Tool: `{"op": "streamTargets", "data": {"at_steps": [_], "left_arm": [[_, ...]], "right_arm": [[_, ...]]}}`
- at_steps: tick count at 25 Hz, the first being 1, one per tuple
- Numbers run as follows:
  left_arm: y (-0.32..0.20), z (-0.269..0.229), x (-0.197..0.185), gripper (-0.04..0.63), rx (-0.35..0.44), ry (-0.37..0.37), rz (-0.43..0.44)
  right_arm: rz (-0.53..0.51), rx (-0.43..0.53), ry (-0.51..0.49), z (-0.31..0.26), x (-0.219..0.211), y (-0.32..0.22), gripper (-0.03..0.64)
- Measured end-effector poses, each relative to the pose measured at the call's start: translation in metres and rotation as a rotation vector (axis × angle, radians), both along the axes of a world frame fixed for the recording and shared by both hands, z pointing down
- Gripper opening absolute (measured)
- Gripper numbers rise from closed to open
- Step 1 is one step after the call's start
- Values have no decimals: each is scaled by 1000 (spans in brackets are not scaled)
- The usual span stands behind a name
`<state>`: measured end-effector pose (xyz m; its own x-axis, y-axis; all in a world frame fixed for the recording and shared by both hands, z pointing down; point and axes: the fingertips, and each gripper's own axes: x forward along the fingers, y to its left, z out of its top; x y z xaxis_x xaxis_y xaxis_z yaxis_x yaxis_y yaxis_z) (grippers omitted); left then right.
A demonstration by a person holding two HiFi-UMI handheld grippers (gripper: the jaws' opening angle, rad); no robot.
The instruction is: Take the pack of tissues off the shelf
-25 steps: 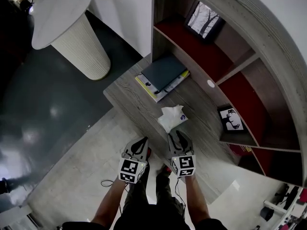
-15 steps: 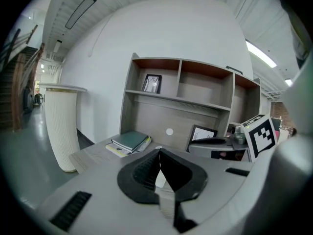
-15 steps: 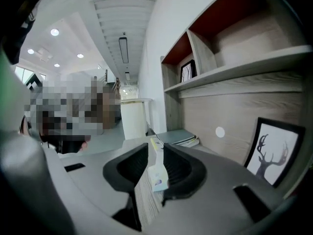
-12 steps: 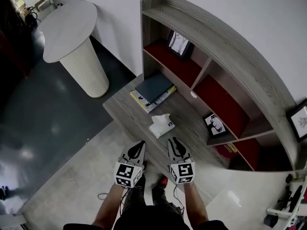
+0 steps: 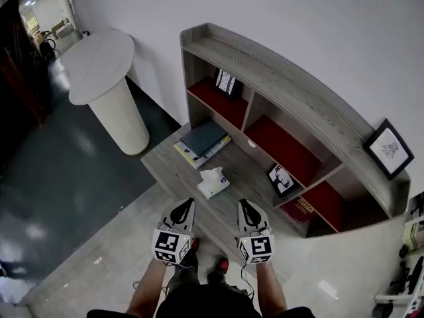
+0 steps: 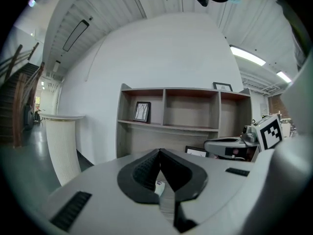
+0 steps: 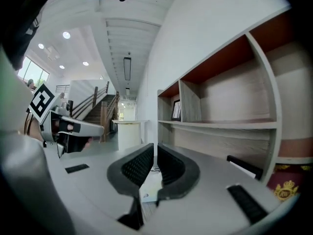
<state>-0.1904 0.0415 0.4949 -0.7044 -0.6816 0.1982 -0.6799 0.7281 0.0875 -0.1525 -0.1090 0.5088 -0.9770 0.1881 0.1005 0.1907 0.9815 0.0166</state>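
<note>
The white pack of tissues (image 5: 213,181) lies on the low wooden ledge (image 5: 172,167) at the foot of the shelf unit, with a loose tissue sticking up from it. Both grippers hover side by side in front of it, apart from it and pointing at the shelf. My left gripper (image 5: 187,205) is shut and empty, its tips meeting (image 6: 159,152). My right gripper (image 5: 244,205) has just been closing; its jaws now stand almost together (image 7: 155,148) with nothing between them. A bit of the white pack (image 6: 157,184) shows low behind the left jaws.
The wooden shelf unit (image 5: 285,91) has red-backed compartments with framed pictures (image 5: 227,83) (image 5: 280,177), and another frame (image 5: 387,148) on top. Stacked books (image 5: 202,141) lie on the ledge behind the pack. A white pedestal table (image 5: 106,78) stands at the left on the dark floor.
Both grippers have risen and the view has pulled back, so the whole shelf unit now shows. The right gripper's jaws have narrowed. The tissue pack has stayed on the ledge.
</note>
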Motion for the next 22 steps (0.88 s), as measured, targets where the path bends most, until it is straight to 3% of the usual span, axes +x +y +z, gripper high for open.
{"op": "streamTargets", "data": {"at_steps": [8,22], "left_arm": [[-5,-24,40,8,-17,-63,-11],[-18,-20,99,8,-36,-62,-16]], "right_arm": [[14,0,-52,-25,44,-22,39],[13,-28,-46,-26,110,-44,38]]}}
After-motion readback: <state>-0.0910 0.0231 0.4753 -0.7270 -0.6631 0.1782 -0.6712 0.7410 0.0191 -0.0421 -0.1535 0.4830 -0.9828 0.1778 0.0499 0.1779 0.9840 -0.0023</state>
